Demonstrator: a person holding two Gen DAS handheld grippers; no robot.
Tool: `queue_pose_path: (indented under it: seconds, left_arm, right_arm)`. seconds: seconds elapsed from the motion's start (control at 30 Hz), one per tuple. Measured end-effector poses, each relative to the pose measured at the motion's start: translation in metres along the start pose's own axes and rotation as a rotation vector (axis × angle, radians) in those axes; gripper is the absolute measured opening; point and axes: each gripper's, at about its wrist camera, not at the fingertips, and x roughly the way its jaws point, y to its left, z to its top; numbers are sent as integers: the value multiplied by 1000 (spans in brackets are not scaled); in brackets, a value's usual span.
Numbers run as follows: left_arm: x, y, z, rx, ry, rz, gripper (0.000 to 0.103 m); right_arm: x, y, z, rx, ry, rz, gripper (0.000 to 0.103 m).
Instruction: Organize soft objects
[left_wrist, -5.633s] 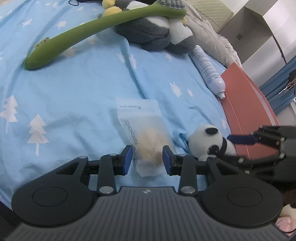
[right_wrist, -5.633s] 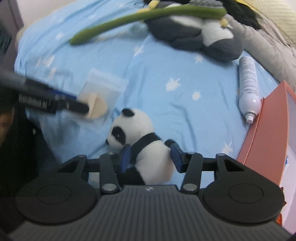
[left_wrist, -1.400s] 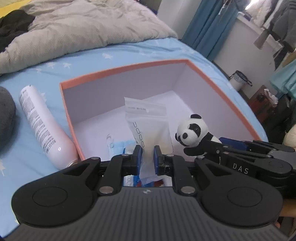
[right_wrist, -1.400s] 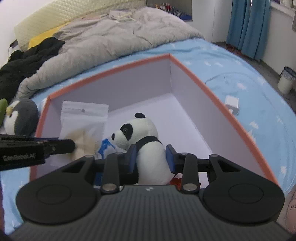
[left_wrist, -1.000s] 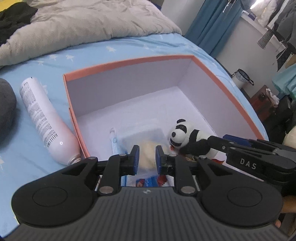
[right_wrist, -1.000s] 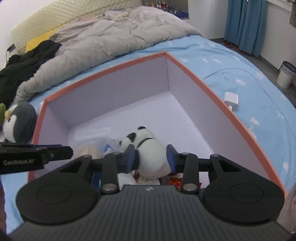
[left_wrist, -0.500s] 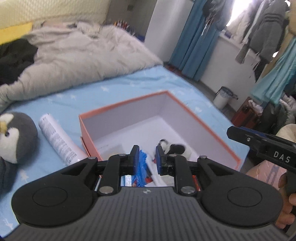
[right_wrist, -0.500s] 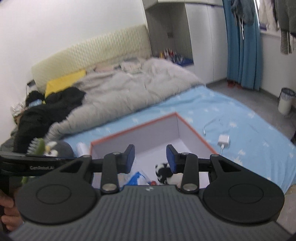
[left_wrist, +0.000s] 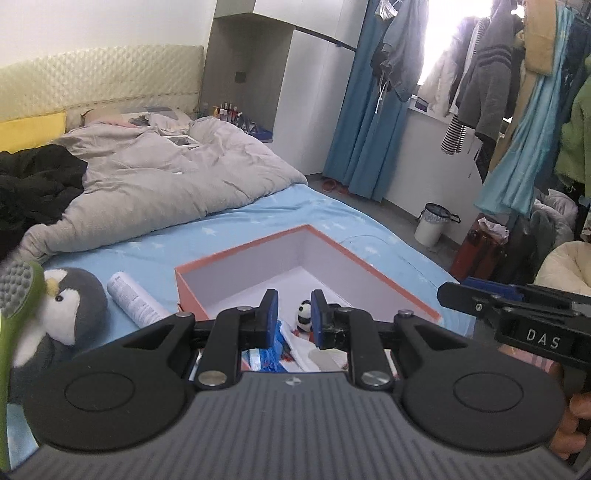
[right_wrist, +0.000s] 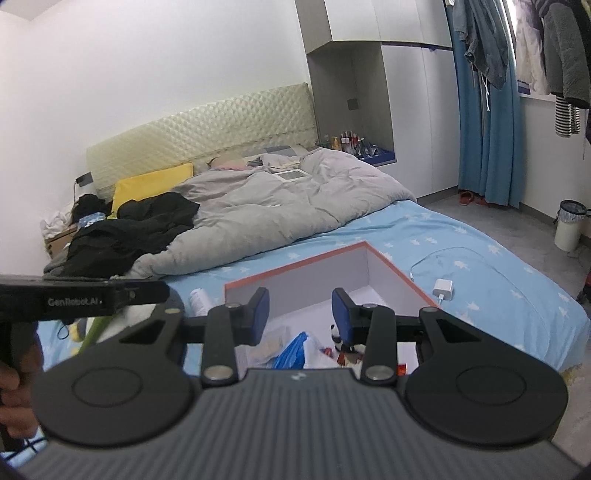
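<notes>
The small panda plush (left_wrist: 305, 312) lies inside the orange-rimmed box (left_wrist: 240, 248) on the blue bed sheet, among wrappers. In the right wrist view the clear bag (right_wrist: 271, 341) rests in the box (right_wrist: 295, 264) beside blue plastic, and the panda (right_wrist: 335, 334) is half hidden behind a finger. My left gripper (left_wrist: 293, 301) hovers high above the box, open by a narrow gap and empty. My right gripper (right_wrist: 299, 306) is also raised, open wider, holding nothing. Each gripper shows at the edge of the other's view.
A grey penguin plush (left_wrist: 70, 306), a green long-handled brush (left_wrist: 14, 295) and a white spray bottle (left_wrist: 135, 299) lie left of the box. A white charger (right_wrist: 442, 288) sits right of it. A grey duvet (right_wrist: 277, 210) covers the bed's far half.
Both grippers have risen and pulled back from the box, leaving the panda and the clear bag inside. The view now takes in the whole room.
</notes>
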Motion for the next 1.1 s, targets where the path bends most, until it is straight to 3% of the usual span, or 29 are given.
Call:
queue_pose_path:
  seconds: [0.17,0.57,1.1]
  left_arm:
    - [-28,-22,-16,33,-17,-26,22]
    - [-71,-33,-50,-29,-12,-47,22]
    - [-84,-32,-95,-43,46,-23,22]
  right_arm:
    - [-26,7,-10,14,-12,21,41]
    - [-80,1,-36,35,-24,-18,41]
    - [-78,17,-75,4,34,-41,41]
